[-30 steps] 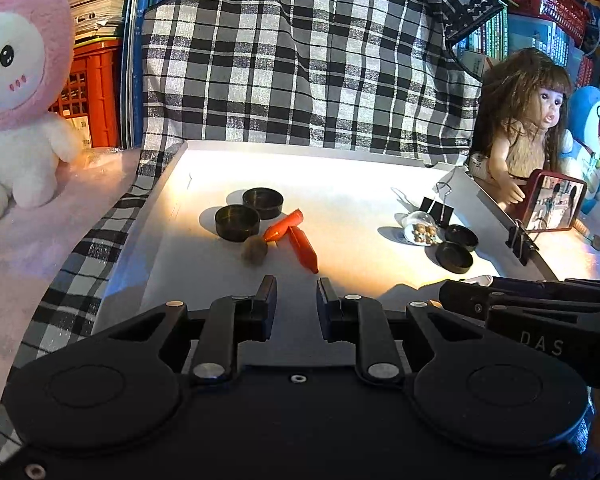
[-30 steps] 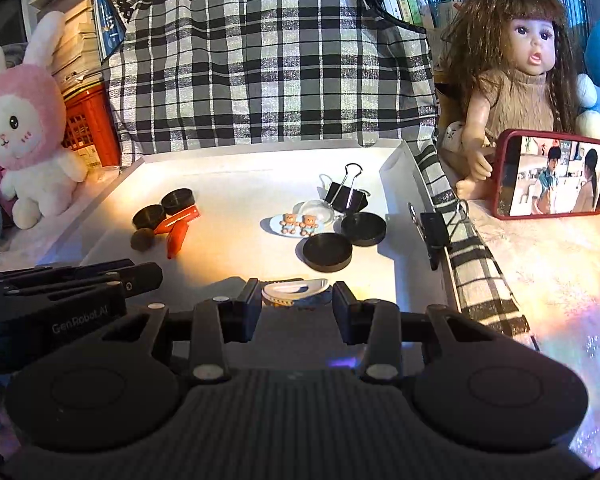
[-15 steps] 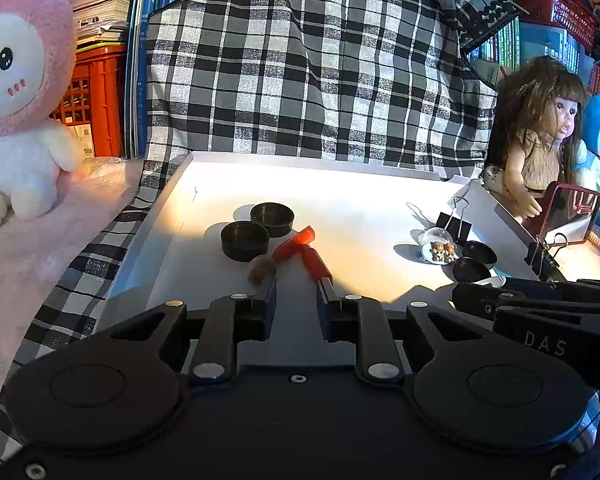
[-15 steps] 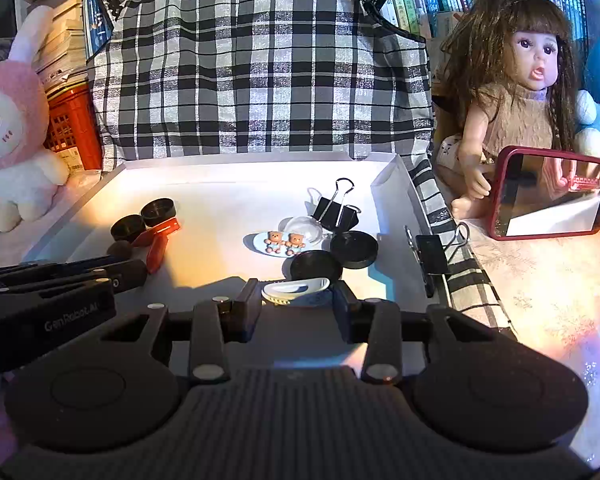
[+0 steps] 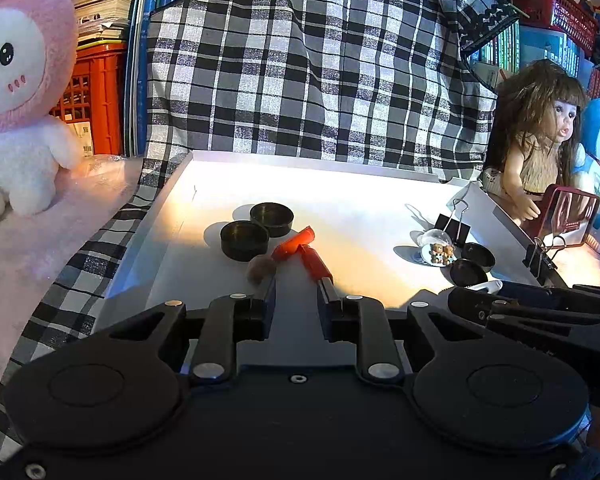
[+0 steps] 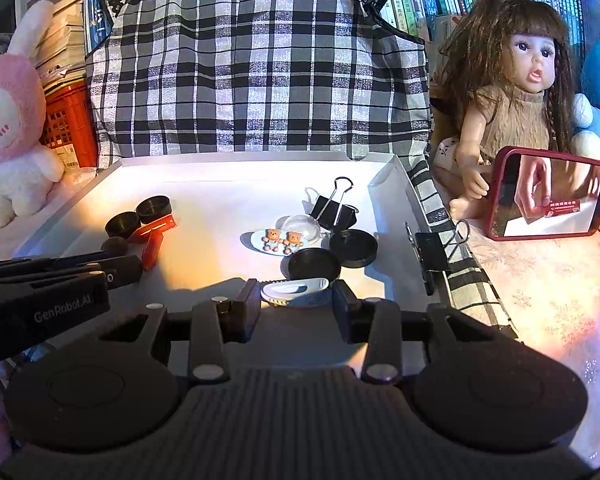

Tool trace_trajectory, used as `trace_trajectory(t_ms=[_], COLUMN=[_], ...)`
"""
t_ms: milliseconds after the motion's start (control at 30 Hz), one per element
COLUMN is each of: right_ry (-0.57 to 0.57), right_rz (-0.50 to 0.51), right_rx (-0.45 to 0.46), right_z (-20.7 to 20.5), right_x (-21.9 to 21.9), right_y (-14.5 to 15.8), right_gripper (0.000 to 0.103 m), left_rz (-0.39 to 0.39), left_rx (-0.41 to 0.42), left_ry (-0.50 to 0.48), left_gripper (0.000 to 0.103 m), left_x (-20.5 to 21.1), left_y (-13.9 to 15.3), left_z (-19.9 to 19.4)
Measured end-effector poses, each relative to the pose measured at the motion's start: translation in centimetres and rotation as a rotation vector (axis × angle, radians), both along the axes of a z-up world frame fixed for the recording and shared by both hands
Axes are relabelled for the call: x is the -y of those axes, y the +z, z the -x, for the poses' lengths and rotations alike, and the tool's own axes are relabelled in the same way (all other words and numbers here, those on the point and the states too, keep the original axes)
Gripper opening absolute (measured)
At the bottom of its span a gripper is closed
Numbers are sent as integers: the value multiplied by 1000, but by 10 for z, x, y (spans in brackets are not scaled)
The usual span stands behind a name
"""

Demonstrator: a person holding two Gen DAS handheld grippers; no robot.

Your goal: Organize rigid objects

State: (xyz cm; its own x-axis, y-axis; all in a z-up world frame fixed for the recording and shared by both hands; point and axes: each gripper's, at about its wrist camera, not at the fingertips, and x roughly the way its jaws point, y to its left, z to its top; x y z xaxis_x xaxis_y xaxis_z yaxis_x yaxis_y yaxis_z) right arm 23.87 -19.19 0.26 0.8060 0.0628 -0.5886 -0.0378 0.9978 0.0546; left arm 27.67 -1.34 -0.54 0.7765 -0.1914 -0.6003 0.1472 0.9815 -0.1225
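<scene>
Left black two-finger gripper [image 5: 296,294] points forward and down – jaws narrowly apart, nothing between the fingertips [image 5: 268,292]. Its side shows in the right wrist view as a black bar low at left. Right black two-finger gripper [image 6: 296,298] angles down likewise, jaws opening, wider than the left's – a white and blue oval plastic piece [image 6: 294,292] sits between them; contact with the pads is hard to tell. Both grippers sit side by side, near each other. No hand or sleeve visible.
</scene>
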Motion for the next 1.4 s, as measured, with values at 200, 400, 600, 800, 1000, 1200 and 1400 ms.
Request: trace_trajectory(t_ms=[200,400,600,800,1000,1200,1400], right_ry=[-1,9,6,4,2,-5,2], right_rz=[1,5,-1,-14,-24,-20,-13], right_rx=[6,20,24,49,70,83,98], right_z=[1,4,12,24,38,54,76], right_x=[0,-1,2,5,8,11,12], right_y=[0,2,5,14,24,31,35], right_gripper=[55,66,70,81,86,88,94], left_rz=[15,-10,15,30,11,22,16], left_rx=[0,10,4,12,39,48,57], left_ry=[-7,2,3,2,13,18,15], left_gripper=[25,53,60,70,82,85,87], left_x=[-1,2,-6,-12,-13,-18,-21], left_y=[0,1,4,14,29,39,46], left_z=[0,3,11,22,37,57,80])
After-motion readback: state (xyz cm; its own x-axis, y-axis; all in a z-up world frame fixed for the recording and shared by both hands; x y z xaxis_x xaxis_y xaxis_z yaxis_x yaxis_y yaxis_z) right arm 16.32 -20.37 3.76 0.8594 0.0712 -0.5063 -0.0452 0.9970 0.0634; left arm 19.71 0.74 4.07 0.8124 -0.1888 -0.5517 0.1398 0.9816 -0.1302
